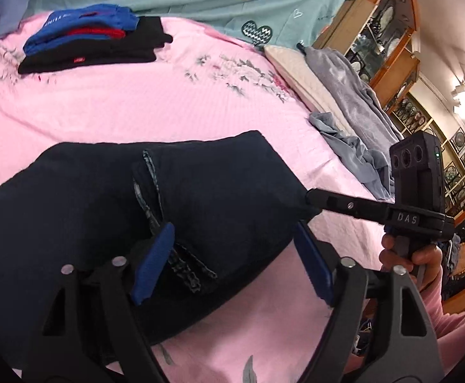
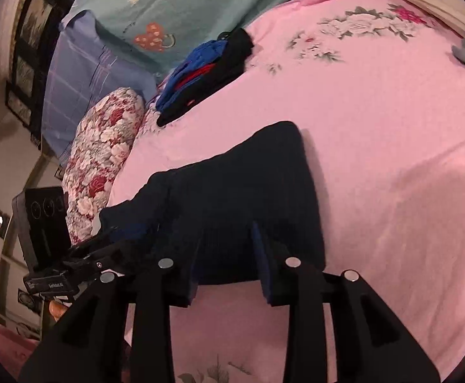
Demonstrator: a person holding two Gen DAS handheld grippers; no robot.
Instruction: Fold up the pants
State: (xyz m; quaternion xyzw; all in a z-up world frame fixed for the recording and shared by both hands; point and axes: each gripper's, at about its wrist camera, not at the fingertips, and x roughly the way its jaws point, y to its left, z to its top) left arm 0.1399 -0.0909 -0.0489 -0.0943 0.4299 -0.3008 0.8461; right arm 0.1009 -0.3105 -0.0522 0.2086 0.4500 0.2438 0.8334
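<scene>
Centrally, dark pants (image 1: 111,198) lie partly folded on the pink bedsheet (image 1: 136,105). The left gripper (image 1: 232,255) hovers with jaws wide over the pocket area; the right gripper (image 2: 226,255), jaws also apart, straddles the near edge (neither grips cloth). Smoothing seems in hand; next, a pinch at one edge for another fold. At 11 o'clock sits a stack of folded clothes (image 1: 85,40), well apart; nothing obstructs.

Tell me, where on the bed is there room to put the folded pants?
The widest bare patch of pink sheet lies between the dark pants, the stack of folded clothes and the grey blanket. It is crowded at the near edge, where the left gripper and right gripper work.
</scene>
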